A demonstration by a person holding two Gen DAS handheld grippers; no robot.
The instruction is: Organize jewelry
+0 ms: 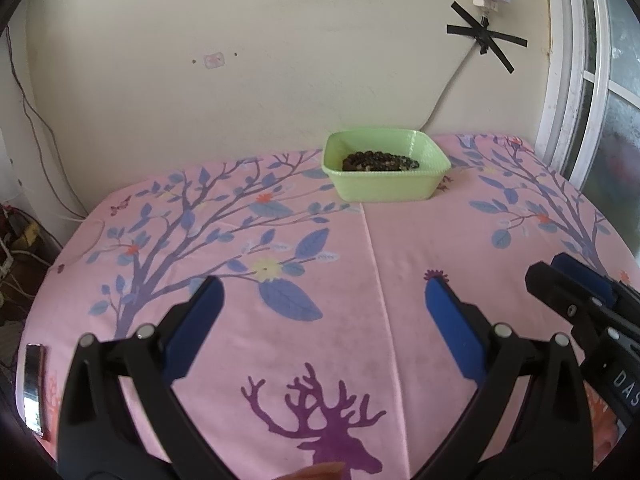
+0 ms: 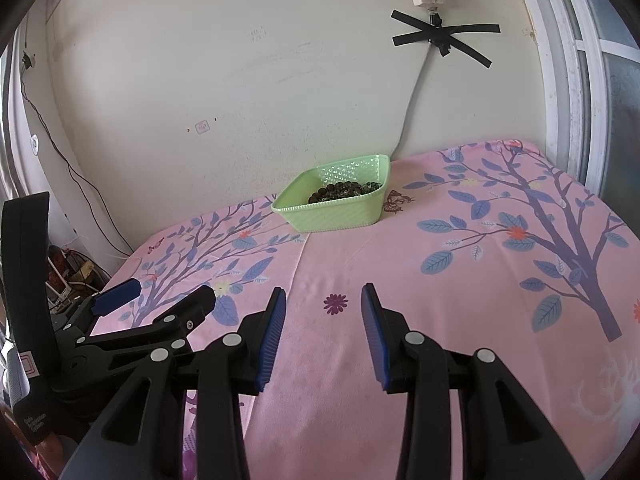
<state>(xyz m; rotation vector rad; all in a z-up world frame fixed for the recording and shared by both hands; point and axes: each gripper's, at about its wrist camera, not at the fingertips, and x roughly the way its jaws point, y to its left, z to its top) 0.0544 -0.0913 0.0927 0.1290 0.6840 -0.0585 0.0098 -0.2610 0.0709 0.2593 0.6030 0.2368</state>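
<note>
Beads (image 1: pixel 380 161), prob. bracelets, in green basket (image 1: pixel 384 190); L gripper (image 1: pixel 324 300) & R gripper (image 2: pixel 324 300) both agape, empty

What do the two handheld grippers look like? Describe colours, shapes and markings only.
The left gripper and the right gripper match: black plastic linkage arms with round silver pivot pins, ending in flat blue ribbed finger pads. White lettering marks each body. No cables or sleeves show.

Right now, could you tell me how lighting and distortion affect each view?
Left wrist view: fisheye bows the wall and window frame; the beads in the green basket read as a dark mass. Right wrist view: even daylight, soft shadows, dark vignetted corners.
</note>
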